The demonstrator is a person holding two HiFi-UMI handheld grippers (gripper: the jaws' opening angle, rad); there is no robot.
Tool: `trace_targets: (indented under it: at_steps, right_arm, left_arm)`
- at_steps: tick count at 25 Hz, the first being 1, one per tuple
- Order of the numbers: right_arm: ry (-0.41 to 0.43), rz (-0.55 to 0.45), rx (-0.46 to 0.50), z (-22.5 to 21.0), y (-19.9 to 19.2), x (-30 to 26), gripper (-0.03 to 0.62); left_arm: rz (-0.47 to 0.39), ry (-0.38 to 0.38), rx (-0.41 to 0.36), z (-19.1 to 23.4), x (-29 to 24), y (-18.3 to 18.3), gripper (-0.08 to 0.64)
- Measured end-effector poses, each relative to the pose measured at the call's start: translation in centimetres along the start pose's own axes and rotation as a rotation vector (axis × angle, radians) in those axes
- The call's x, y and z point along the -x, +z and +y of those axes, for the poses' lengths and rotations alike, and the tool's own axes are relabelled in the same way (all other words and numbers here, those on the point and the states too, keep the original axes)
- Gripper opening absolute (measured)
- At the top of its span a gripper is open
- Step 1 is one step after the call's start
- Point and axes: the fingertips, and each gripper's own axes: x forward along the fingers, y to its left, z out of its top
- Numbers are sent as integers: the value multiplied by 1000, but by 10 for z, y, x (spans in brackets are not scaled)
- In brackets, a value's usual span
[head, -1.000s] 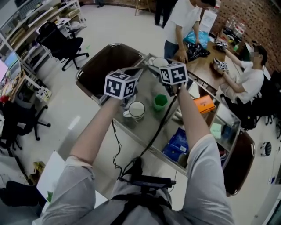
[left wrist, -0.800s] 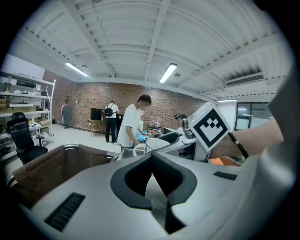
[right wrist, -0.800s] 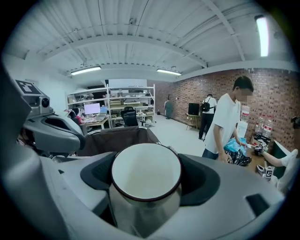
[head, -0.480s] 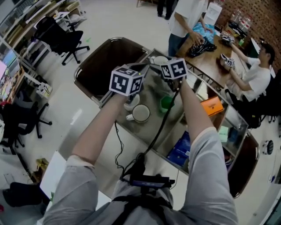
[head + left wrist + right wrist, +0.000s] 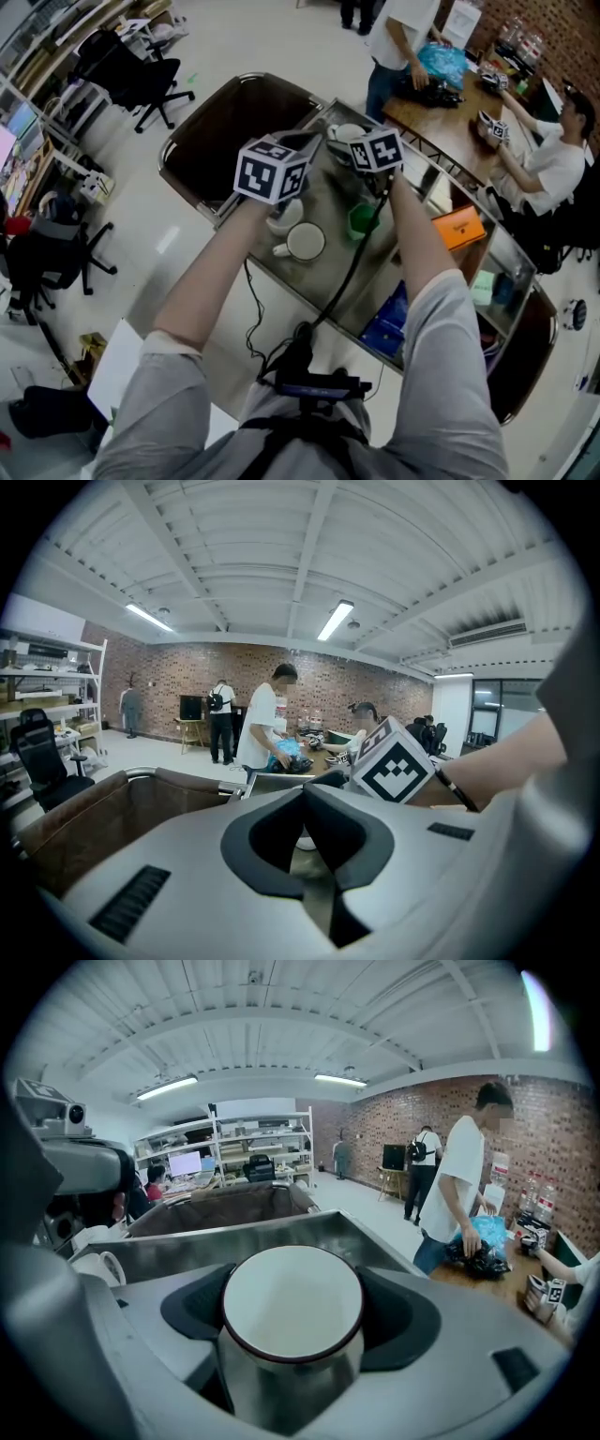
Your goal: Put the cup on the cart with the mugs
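One white cup (image 5: 292, 1302) (one green cup (image 5: 362, 221))

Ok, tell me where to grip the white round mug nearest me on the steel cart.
Grip the white round mug across its wall just below the rim, coming down from above with the jaws clear of the handle. It stands upright, mouth up, and its handle juts left in the head view.

Black office chair (image 5: 141, 80) at 10 o'clock, second chair (image 5: 56, 258) at 9. Standing person (image 5: 405, 28) at 1 o'clock. Wooden tabletop (image 5: 441, 122) at 2 o'clock, blue bag (image 5: 441, 64) on it, seated person (image 5: 553, 164) beside. Orange box (image 5: 457, 228) at 3, blue packet (image 5: 386, 319) at 4.
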Motion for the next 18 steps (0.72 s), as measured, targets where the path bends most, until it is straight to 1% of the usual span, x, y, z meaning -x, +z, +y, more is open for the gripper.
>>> trace_targets:
  at_steps: [6,9,10,11,13,18]
  right_arm:
    - [10,-16,25,3,-2,0,411]
    - [23,-3,21,7,-5,1,414]
    - [24,-1,17,8,-6,1,432]
    - [18,0,13,6,-8,2,449]
    - [1,-1,9,0,-9,4,462]
    - [-7,-20,13,-4,-6,16,462]
  left_arm:
    - [5,4,2,2,0,-1,2]
    - [6,4,3,0,0,-3,2]
    - [6,5,2,-1,0,-3,2]
    - [6,6,0,-2,0,-3,2]
    - [5,10,-3,-2,2,-2,2]
    - [-2,24,-3,-7,7,0,2]
